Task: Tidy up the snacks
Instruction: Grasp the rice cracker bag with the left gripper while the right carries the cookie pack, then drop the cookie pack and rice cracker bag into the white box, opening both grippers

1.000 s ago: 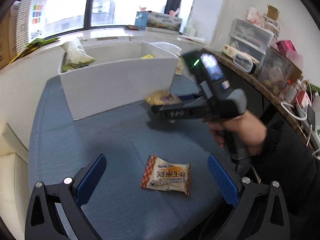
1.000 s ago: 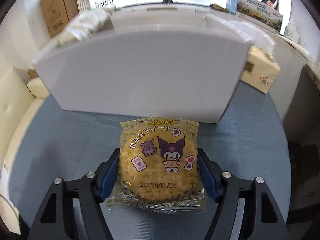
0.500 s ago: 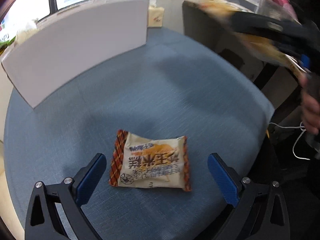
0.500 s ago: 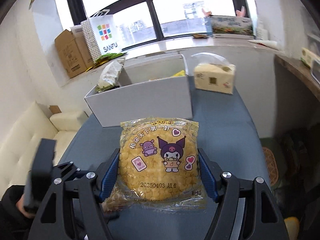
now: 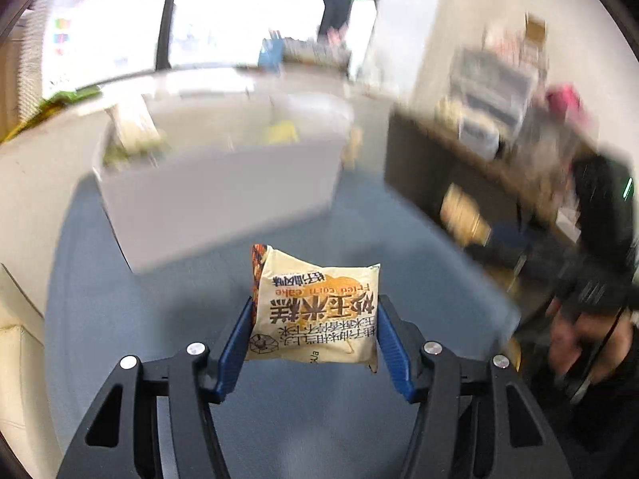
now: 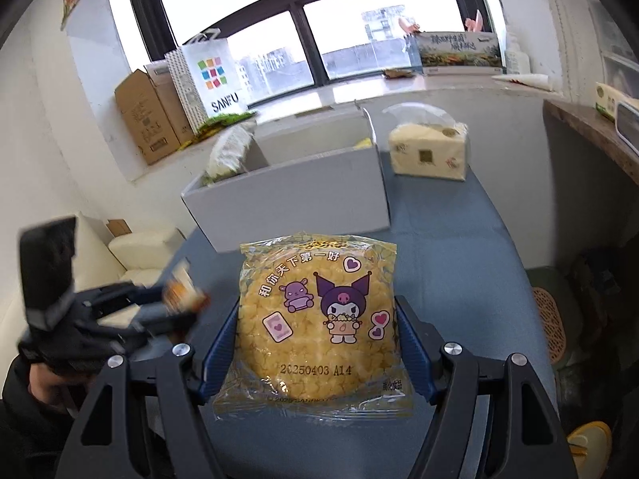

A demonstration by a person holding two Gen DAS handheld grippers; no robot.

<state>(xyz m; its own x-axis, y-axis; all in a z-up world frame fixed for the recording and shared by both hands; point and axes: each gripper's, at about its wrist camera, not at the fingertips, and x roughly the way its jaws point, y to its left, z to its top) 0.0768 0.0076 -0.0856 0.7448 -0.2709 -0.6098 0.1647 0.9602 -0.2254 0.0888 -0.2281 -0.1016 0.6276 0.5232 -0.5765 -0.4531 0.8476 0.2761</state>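
My left gripper (image 5: 313, 331) is shut on a cream fried corn cake packet (image 5: 315, 311) and holds it above the blue table (image 5: 159, 319). My right gripper (image 6: 317, 331) is shut on a round yellow corn cake packet with a cartoon print (image 6: 317, 319), held above the table. The white open box (image 6: 287, 195) stands at the far side of the table with snack bags in it; it is blurred in the left wrist view (image 5: 219, 195). The left gripper with its packet shows blurred in the right wrist view (image 6: 120, 311).
A tissue pack (image 6: 429, 151) sits right of the box. A cream sofa (image 6: 135, 247) lies left of the table. A wooden shelf (image 6: 591, 131) runs along the right. Cardboard boxes (image 6: 147, 119) and a SANFU bag (image 6: 207, 80) stand on the windowsill.
My left gripper closed on the fried corn cake packet and lifted it off the table. My right gripper drew back and up from the box, still holding its packet.
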